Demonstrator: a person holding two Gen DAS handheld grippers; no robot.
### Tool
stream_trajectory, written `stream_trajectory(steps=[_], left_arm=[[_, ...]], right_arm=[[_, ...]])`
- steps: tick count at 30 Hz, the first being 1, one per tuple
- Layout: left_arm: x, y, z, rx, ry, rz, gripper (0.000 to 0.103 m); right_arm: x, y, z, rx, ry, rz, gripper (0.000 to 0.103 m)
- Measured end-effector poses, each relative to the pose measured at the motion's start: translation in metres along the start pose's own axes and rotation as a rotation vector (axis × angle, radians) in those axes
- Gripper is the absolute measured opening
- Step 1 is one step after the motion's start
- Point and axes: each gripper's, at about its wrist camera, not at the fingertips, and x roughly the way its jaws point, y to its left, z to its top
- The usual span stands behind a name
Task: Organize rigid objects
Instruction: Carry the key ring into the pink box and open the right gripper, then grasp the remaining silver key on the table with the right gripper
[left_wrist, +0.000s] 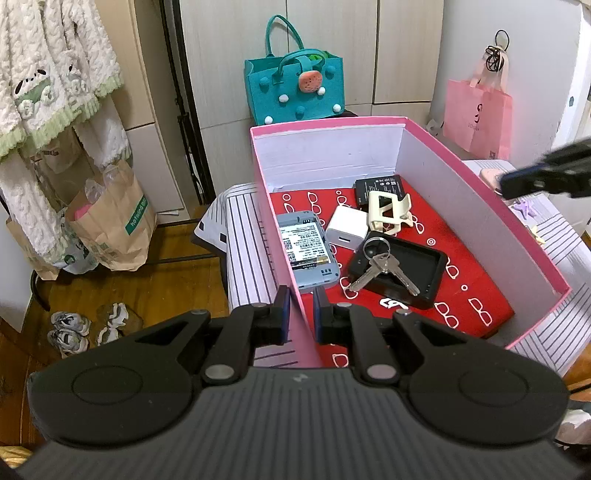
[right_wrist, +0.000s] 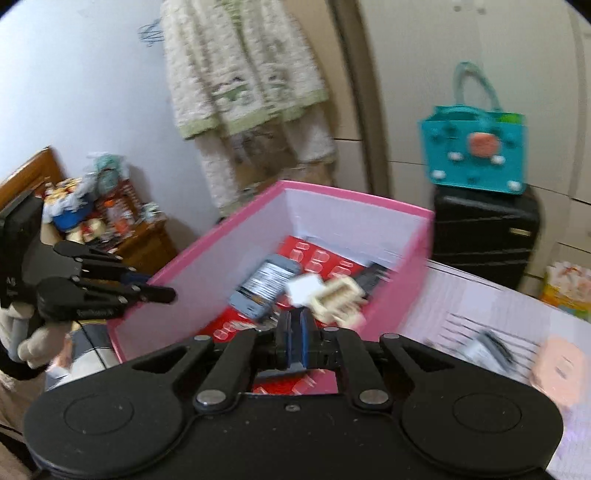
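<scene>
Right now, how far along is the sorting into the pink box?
Done: keys, white charger, cream clip and grey device lie in the pink box. In hand: left gripper clamps the box wall; right gripper carries nothing. Left: blurred items on the striped cloth.

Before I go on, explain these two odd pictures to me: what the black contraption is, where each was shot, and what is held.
No robot here: a person holds black tongs in each hand, each with a camera looking along its fingers. The sharp picture is from the left tongs, which pinch the near wall of the pink box. Inside lie keys on a black tray, a white charger, a cream hair clip, a grey device and a black battery. The blurred picture is from the right tongs, nearly closed with nothing visibly between them, near the box.
</scene>
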Motion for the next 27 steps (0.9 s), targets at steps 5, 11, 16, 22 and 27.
stream_trajectory(steps=[5, 11, 16, 22, 27], left_arm=[[-0.001, -0.002, -0.001, -0.005, -0.004, 0.009, 0.012], [-0.001, -0.001, -0.001, -0.028, -0.005, 0.013, 0.012], [-0.002, -0.003, 0.0, -0.024, 0.003, 0.026, 0.012], [-0.002, -0.004, 0.001, -0.031, 0.007, 0.033, 0.012], [-0.001, -0.004, 0.003, -0.034, 0.014, 0.037, 0.012]], right_arm=[[-0.037, -0.038, -0.035, 0.098, 0.022, -0.122, 0.013], [-0.049, -0.082, -0.088, 0.242, 0.062, -0.225, 0.017], [-0.047, -0.095, -0.119, 0.272, 0.055, -0.233, 0.023], [-0.023, -0.088, -0.129, 0.22, 0.106, -0.179, 0.027], [-0.002, -0.08, -0.125, 0.14, 0.105, -0.21, 0.031]])
